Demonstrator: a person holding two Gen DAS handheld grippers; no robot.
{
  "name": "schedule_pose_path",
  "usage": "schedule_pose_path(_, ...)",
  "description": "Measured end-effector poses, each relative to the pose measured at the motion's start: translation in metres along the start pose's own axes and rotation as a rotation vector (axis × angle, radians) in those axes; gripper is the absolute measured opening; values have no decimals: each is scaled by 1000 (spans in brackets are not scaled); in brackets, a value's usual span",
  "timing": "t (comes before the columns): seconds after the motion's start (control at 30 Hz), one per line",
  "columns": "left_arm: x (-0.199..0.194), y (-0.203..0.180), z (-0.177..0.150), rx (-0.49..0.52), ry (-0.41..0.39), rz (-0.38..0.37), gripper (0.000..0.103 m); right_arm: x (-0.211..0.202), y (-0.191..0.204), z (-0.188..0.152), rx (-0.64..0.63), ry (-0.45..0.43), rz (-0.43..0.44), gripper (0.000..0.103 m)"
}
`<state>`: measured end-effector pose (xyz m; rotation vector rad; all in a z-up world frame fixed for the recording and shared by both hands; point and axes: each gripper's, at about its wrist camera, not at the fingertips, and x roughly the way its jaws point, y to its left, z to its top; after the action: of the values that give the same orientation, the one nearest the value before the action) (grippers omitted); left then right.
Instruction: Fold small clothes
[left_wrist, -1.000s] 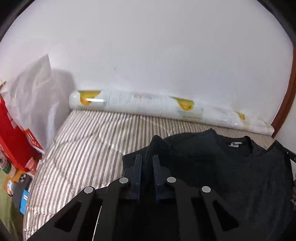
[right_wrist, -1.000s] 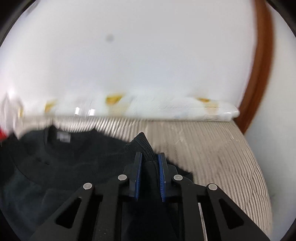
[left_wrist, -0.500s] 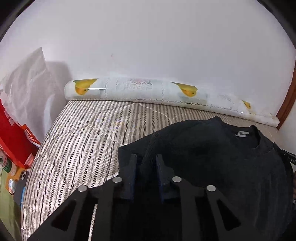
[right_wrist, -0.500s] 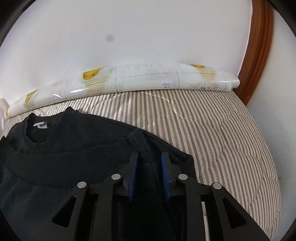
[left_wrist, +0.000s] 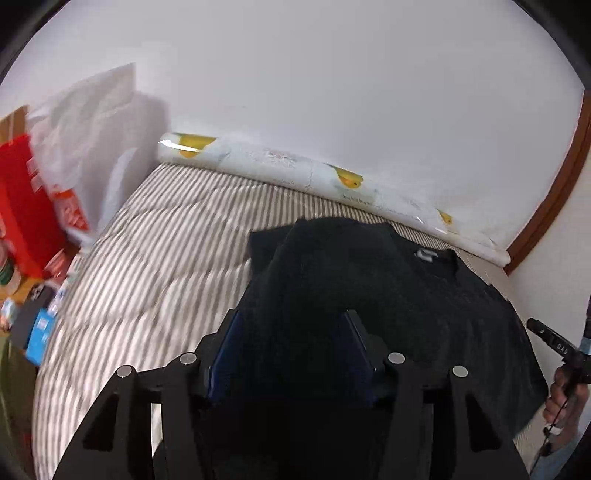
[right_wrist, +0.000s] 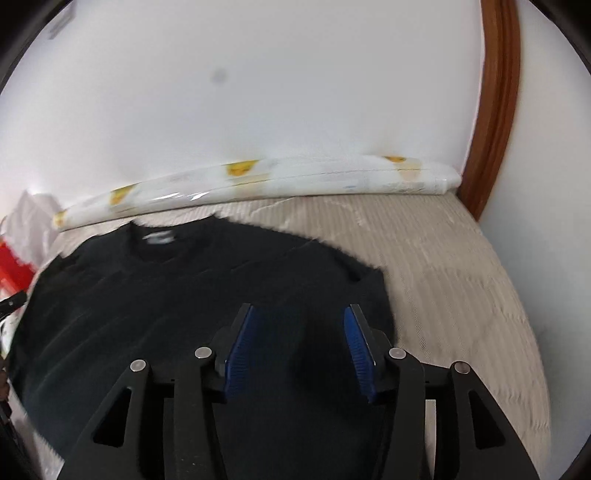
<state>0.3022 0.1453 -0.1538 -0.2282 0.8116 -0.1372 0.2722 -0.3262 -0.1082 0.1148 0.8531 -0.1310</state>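
Note:
A black sweater (left_wrist: 388, 288) lies folded on the striped mattress (left_wrist: 166, 266), its collar label (left_wrist: 424, 254) toward the wall. My left gripper (left_wrist: 291, 325) hovers over its left edge with jaws opening; black cloth lies between the blue pads (left_wrist: 225, 343), which do not press on it. In the right wrist view the sweater (right_wrist: 166, 295) spreads to the left, and my right gripper (right_wrist: 299, 321) stands over its right edge, jaws opening, pads (right_wrist: 240, 343) clear of the fabric below. A hand (left_wrist: 561, 391) holding the other gripper shows at the far right.
A rolled white sheet with yellow prints (left_wrist: 295, 166) lies along the white wall. A red box (left_wrist: 18, 206) and a white plastic bag (left_wrist: 92, 122) stand left of the mattress. A brown wooden frame (right_wrist: 495, 110) rises at the right. Bare mattress (right_wrist: 443, 258) lies right of the sweater.
Both grippers were shut on folds of the black sweater and have let go, their jaws spreading wide. Both have drawn back from the wall, and the sweater now lies flat.

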Motion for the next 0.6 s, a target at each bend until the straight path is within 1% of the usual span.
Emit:
schedule_pose_path(0.07,-17,7,-14,-5,-5,5,54,-13,16,-10,-10,2,26,50)
schedule_pose_path(0.17,-41,22,-43,-37,11,-2,56,-29,46,-27,-40,14,71,50)
schedule_pose_path(0.27,-58,38,-73,-86,28,-17,56,-38,74,-47,-69,14,114,50)
schedule_pose_path(0.33,-67,46,-92,-123,37,-45,56,-42,94,-57,-95,14,130,50)
schedule_pose_path(0.47,-79,55,-122,-169,46,-63,56,-45,127,-72,-156,8,128,50)
schedule_pose_path(0.53,-77,58,-129,-189,53,-89,56,-46,139,-78,-177,6,127,50)
schedule_pose_path(0.6,-71,62,-132,-231,58,-122,56,-46,149,-82,-183,9,141,50)
